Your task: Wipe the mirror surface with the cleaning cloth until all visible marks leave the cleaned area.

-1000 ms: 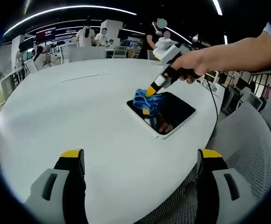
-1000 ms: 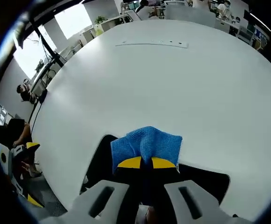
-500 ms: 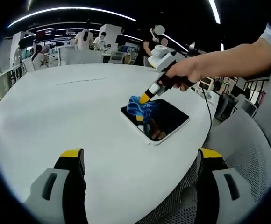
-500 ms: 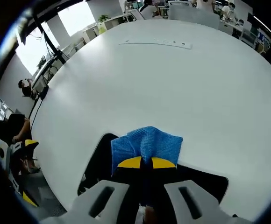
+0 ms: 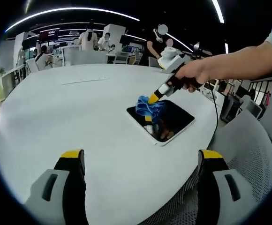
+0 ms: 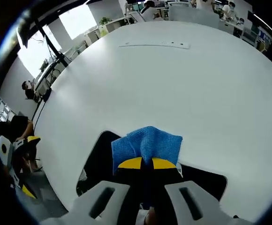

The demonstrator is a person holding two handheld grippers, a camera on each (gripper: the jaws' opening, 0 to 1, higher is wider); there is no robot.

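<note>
A dark rectangular mirror [image 5: 166,120] with a white rim lies flat on the round white table [image 5: 70,108], near its right edge. My right gripper [image 5: 151,99] is shut on a blue cleaning cloth [image 5: 148,108] and presses it onto the mirror's far left corner. In the right gripper view the blue cleaning cloth [image 6: 146,145] bulges just past the closed yellow tips of my right gripper [image 6: 147,163], over the dark mirror [image 6: 101,159]. My left gripper [image 5: 140,164] stands open above the table's near edge, well short of the mirror, with nothing between its fingers.
A thin strip [image 6: 154,44] lies on the far part of the table. A grey mesh chair [image 5: 248,140] stands at the right, past the table's edge. People, desks and chairs [image 5: 94,40] fill the room behind. A seated person [image 6: 14,129] is off the table's left side.
The left gripper view has shifted slightly, so the mirror sits a bit further right in it. The right gripper with the cloth stays on the mirror's corner, nudged slightly.
</note>
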